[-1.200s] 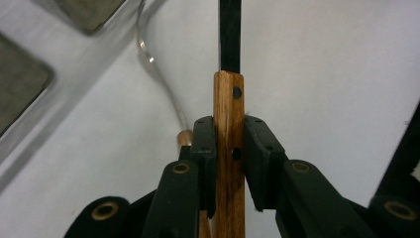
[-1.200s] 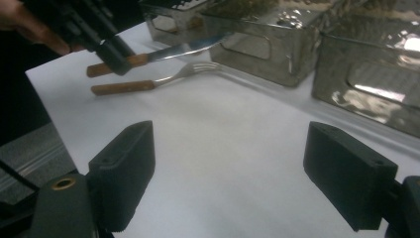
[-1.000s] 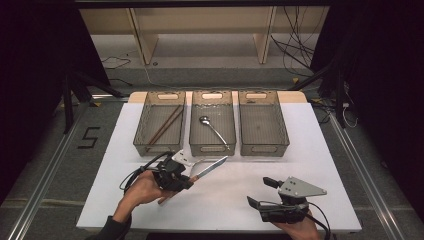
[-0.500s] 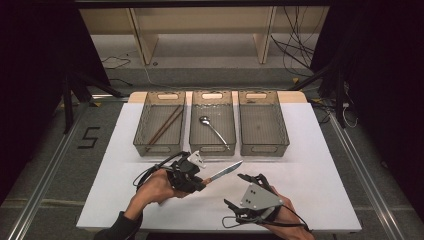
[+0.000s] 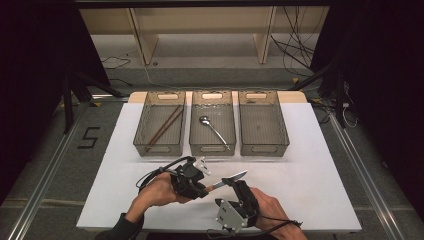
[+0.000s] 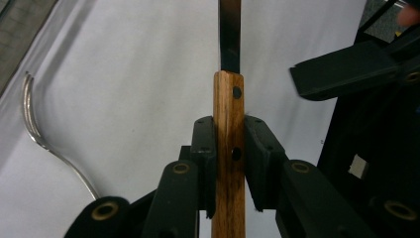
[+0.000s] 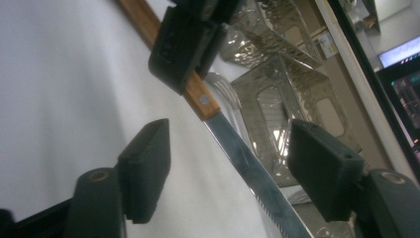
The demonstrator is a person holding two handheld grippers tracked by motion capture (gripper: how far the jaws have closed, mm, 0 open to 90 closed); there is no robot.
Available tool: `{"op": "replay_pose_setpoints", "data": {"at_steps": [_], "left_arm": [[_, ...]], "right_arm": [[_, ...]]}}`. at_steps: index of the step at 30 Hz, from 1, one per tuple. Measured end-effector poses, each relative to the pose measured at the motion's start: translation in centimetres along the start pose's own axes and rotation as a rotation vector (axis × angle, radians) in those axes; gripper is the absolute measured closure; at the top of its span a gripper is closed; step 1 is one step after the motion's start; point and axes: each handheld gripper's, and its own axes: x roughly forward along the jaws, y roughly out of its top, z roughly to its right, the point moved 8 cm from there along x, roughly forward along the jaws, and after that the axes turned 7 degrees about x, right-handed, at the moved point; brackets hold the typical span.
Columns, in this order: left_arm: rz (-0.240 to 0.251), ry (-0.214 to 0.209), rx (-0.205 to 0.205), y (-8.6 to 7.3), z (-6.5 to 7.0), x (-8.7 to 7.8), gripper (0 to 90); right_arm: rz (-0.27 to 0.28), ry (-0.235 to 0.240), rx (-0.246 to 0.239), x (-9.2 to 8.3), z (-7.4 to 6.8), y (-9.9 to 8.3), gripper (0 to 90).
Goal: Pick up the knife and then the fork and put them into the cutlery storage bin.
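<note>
Up top: handing a knife (image 5: pixel 227 180) over near the desk's (image 5: pixel 310 170) front edge. Left gripper (image 6: pixel 230 163) view: clamping the wooden handle. Right gripper (image 7: pixel 230 173) view: straddling the blade, jaws apart, just been closing, not touching. Next, probably pinching the blade before letting go.

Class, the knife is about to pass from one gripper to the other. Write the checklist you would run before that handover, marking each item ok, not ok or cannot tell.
1. Left gripper clamps the knife by its wooden handle: ok.
2. Blade lies between the jaws of the right gripper: ok.
3. Right jaws, which have just been closing, press on the blade: not ok, gaps on both sides.
4. Right tray free for the knife: ok.
5. Fork lies apart from the handover: ok.
</note>
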Motion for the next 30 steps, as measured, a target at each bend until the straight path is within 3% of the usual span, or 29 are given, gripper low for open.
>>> {"op": "replay_pose_setpoints", "data": {"at_steps": [3, 6, 7, 8, 9, 13, 21, 30], "left_arm": [[-0.008, -0.004, 0.01, 0.1, 0.3, 0.1, 75.9], [-0.016, -0.012, 0.02, 0.1, 0.7, 0.1, 75.9], [-0.025, -0.015, 0.033, 0.1, 0.7, 0.1, 75.9], [-0.024, -0.019, 0.033, 0.2, 0.9, 0.1, 75.9], [-0.028, -0.02, 0.038, 0.2, 1.0, 0.1, 75.9], [-0.024, -0.025, 0.042, 0.3, 1.2, 0.0, 75.9], [-0.035, -0.039, 0.053, 0.3, 1.5, 0.2, 75.9], [-0.04, -0.046, 0.054, 0.2, 1.6, 0.2, 75.8]], "right_arm": [[-0.005, -0.01, -0.08, 0.5, -0.3, 0.1, 39.5], [-0.02, -0.013, -0.11, 0.7, -0.7, 0.1, 43.8], [-0.018, -0.009, -0.144, 0.8, -0.8, 0.1, 45.1], [-0.035, -0.016, -0.127, 0.8, -1.0, 0.0, 46.6], [-0.022, -0.014, -0.166, 1.0, -0.9, 0.1, 48.1], [-0.042, -0.017, -0.175, 1.1, -1.4, 0.1, 54.2], [-0.057, -0.038, -0.271, 1.7, -1.8, -0.3, 64.1], [-0.063, -0.059, -0.337, 1.8, -2.0, -0.4, 74.1]]}}
